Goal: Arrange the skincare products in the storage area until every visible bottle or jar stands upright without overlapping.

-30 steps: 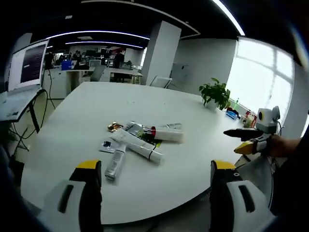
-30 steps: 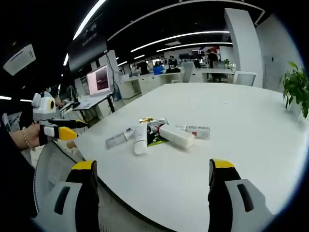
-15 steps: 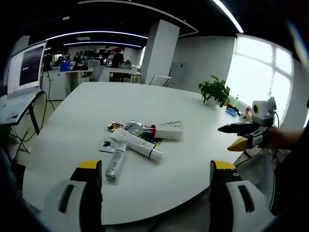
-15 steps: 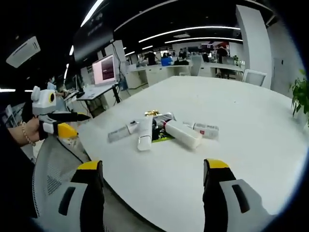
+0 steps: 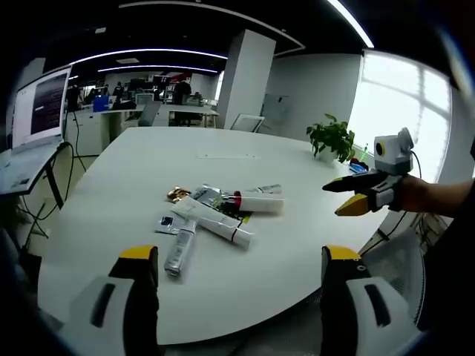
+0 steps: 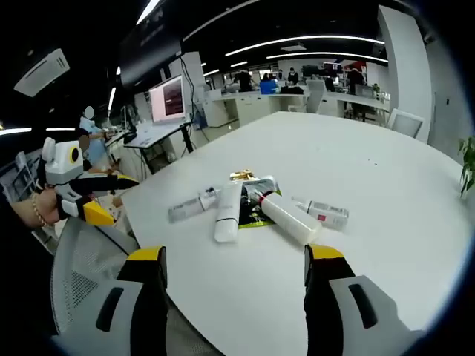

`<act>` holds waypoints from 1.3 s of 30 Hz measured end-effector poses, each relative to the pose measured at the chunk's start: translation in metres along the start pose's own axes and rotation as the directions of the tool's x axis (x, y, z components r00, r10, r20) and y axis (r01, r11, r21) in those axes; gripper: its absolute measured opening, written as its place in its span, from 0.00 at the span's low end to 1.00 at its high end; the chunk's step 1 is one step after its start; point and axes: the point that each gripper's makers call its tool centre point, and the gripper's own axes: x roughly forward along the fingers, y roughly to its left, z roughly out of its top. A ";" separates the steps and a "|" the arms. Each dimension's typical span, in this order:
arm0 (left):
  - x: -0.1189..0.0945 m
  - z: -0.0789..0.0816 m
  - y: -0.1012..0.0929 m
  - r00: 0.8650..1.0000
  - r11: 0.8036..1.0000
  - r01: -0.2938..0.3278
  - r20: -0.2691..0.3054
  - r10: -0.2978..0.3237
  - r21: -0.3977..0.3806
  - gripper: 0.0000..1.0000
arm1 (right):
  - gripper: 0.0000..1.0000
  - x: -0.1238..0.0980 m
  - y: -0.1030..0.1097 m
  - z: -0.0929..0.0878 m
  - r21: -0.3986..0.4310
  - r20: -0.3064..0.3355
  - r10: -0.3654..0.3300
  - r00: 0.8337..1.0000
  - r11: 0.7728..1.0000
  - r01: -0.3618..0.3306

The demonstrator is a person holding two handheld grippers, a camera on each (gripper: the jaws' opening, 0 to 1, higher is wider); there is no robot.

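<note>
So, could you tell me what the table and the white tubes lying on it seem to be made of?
The table looks like a smooth white laminate with a matte sheen, though that is uncertain. The white tubes look like soft plastic, with a faint gloss and flattened ends.

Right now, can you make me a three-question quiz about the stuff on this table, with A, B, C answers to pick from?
1. Where do the tubes lie?
A. on a chair
B. on the white table
C. on the floor

2. What colour are the tips of the right gripper?
A. yellow
B. green
C. pink

3. How are the tubes placed?
A. standing upright
B. stacked in a box
C. lying down, overlapping

Answers: 1 B, the pile rests on the tabletop. 2 A, both tips are yellow. 3 C, they lie flat and cross each other.
</note>
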 end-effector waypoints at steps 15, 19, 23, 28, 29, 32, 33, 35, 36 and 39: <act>0.000 -0.001 -0.001 1.000 1.000 0.001 -0.007 -0.001 0.010 0.82 | 0.69 0.024 -0.012 0.017 -0.160 -0.086 0.021 0.996 0.986 -0.035; 0.000 -0.002 0.000 1.000 1.000 -0.005 -0.007 0.005 0.011 0.82 | 0.67 0.032 -0.020 0.012 -0.237 -0.144 0.015 0.989 0.970 -0.050; 0.000 -0.002 0.000 1.000 1.000 -0.004 -0.011 0.004 0.011 0.82 | 0.64 0.038 -0.028 0.015 -0.281 -0.170 0.017 0.985 0.957 -0.065; 0.001 -0.003 0.000 1.000 1.000 -0.002 -0.016 0.002 0.007 0.82 | 0.61 0.049 -0.038 0.019 -0.314 -0.197 0.006 0.980 0.947 -0.069; 0.000 -0.003 0.000 1.000 1.000 -0.002 -0.014 0.002 0.003 0.82 | 0.61 0.052 -0.040 0.019 -0.321 -0.200 0.006 0.980 0.944 -0.071; 0.000 -0.003 0.000 1.000 1.000 0.000 -0.017 0.000 -0.002 0.82 | 0.60 0.056 -0.045 0.020 -0.333 -0.213 0.005 0.977 0.940 -0.078; 0.000 -0.003 -0.001 1.000 1.000 0.000 -0.017 0.000 -0.003 0.82 | 0.59 0.057 -0.044 0.020 -0.341 -0.218 0.003 0.976 0.937 -0.079; 0.001 -0.004 -0.001 1.000 1.000 0.000 -0.020 0.000 -0.004 0.82 | 0.59 0.060 -0.046 0.021 -0.346 -0.226 0.003 0.974 0.934 -0.083; 0.001 -0.004 -0.001 1.000 1.000 0.000 -0.020 0.000 -0.005 0.82 | 0.59 0.061 -0.047 0.021 -0.347 -0.227 0.003 0.974 0.934 -0.084; 0.000 -0.003 -0.001 1.000 1.000 0.000 -0.020 -0.001 -0.010 0.82 | 0.59 0.067 -0.051 0.025 -0.340 -0.229 0.012 0.973 0.936 -0.091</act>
